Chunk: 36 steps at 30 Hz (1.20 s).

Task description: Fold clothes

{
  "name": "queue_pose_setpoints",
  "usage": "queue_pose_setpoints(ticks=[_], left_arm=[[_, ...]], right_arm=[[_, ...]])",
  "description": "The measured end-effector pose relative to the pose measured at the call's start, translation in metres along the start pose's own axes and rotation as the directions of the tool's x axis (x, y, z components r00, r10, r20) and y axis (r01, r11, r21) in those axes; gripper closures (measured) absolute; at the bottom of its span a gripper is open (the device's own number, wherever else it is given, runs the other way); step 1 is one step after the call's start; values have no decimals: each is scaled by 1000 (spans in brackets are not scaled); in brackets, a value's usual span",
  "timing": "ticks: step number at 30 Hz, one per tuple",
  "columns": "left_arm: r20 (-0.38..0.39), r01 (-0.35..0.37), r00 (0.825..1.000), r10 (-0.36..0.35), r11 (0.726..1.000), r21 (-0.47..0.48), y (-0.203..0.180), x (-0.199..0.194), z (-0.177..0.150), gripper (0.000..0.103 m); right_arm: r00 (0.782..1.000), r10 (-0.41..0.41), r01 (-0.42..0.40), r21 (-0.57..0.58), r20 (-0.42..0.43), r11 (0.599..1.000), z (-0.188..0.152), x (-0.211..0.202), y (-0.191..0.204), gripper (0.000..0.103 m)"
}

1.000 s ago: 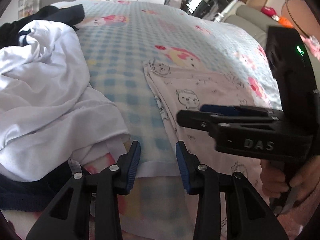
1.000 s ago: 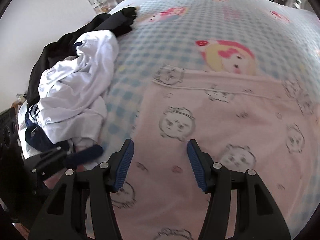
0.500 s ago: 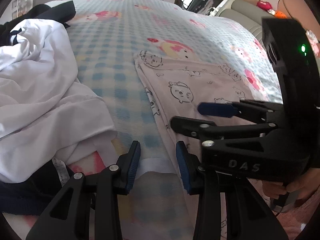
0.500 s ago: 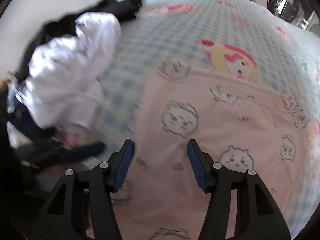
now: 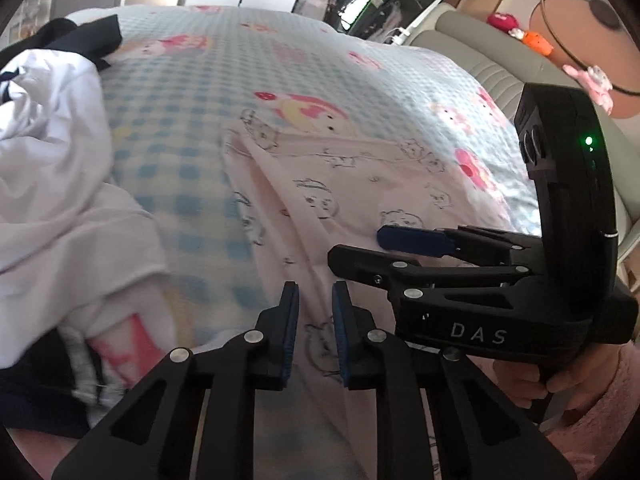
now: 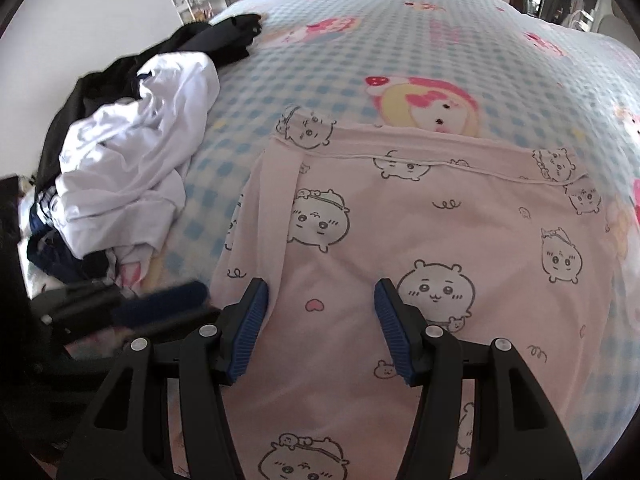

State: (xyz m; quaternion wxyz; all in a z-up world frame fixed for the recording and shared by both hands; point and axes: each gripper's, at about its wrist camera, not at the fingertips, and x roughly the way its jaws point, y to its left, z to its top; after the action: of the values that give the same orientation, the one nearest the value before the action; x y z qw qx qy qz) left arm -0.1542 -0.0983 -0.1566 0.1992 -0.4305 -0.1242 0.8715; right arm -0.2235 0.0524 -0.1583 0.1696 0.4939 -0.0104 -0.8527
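A bed (image 6: 460, 32) with a blue-checked cartoon cover (image 5: 224, 80) fills both views. Spread flat over its near half lies the pink garment (image 6: 460, 240), printed with small round-faced animals; its far hem runs straight across the cover, its left edge has a long lengthwise crease, and its near part is cut off by the frame. At the left edge of the bed sits a heap of clothes: a crumpled white garment (image 6: 132, 168) on top of dark clothing (image 6: 216, 40), the bottom of the heap hidden and hard to sort out.

The right gripper (image 6: 320, 320) hovers low over the near middle of the pink garment with its jaws spread wide and nothing between them; a hand (image 5: 560, 384) in a pink sleeve holds its handle. The left gripper (image 5: 314, 320) is at the garment's left edge, its jaws narrowed to a slim gap since half a second ago, when they stood wider over the checked cover. Whether cloth is pinched between them cannot be told. In the right wrist view it is a dark blur.
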Motion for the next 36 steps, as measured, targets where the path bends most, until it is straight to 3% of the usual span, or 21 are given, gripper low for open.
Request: queue_pose_setpoints(ticks=[6, 14, 18, 20, 30, 32, 36], left_arm=[[6, 60, 998, -60, 998, -25, -1, 3, -1, 86], [44, 157, 987, -155, 987, -43, -2, -3, -3, 86], [-64, 79, 994, -84, 994, -79, 5, 17, -6, 86], [-81, 66, 994, -76, 992, -111, 10, 21, -9, 86], [-70, 61, 995, -66, 995, -78, 4, 31, -2, 84], [-44, 45, 998, -48, 996, -71, 3, 26, -1, 100], [-4, 21, 1000, -21, 997, -78, 4, 11, 0, 100]], right_arm=[[999, 30, -31, 53, 21, 998, -8, -8, -13, 46], [1000, 4, -4, 35, -5, 999, -13, 1, -12, 46], [1000, 1, -1, 41, -4, 999, -14, 1, -14, 46], [1000, -3, 3, 43, -3, 999, -15, 1, -14, 46], [1000, -17, 17, 56, 12, 998, -17, -5, -16, 47], [1000, -22, 21, 60, 16, 998, -16, -8, -17, 47], [998, -55, 53, 54, 26, 997, -16, -10, -19, 47]])
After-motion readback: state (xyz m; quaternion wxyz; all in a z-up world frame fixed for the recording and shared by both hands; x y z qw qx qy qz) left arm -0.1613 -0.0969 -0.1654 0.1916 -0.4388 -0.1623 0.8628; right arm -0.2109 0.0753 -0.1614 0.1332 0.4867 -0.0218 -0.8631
